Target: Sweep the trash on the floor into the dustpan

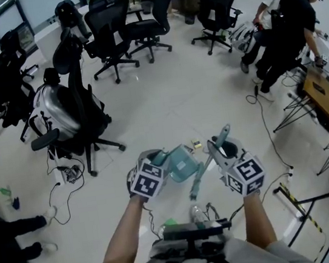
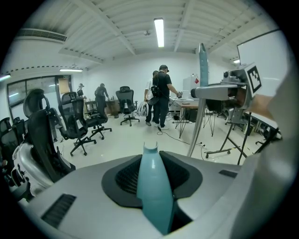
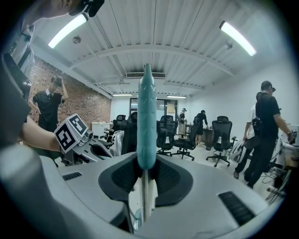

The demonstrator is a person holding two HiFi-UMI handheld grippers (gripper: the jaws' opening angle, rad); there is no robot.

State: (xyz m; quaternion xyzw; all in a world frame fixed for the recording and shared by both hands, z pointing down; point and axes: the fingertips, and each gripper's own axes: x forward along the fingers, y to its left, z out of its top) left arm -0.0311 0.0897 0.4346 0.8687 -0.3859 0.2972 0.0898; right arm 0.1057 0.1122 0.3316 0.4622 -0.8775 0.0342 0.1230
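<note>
Head view: the left gripper (image 1: 160, 162) holds a teal plastic dustpan (image 1: 183, 163); what it contains cannot be made out. A small yellowish scrap (image 1: 197, 144) lies on the glossy pale floor (image 1: 165, 97) just beyond the pan. The right gripper (image 1: 221, 149) holds a broom's thin metal pole (image 1: 197, 181).

Left gripper view: the jaws are clamped on the smooth, tapered teal dustpan handle (image 2: 153, 182).

Right gripper view: the jaws pinch the pole under its ribbed teal grip (image 3: 146, 116).

A teal broom handle (image 3: 146, 116) is clamped upright between the jaws (office chairs (image 3: 219, 135) are seen behind).
</note>
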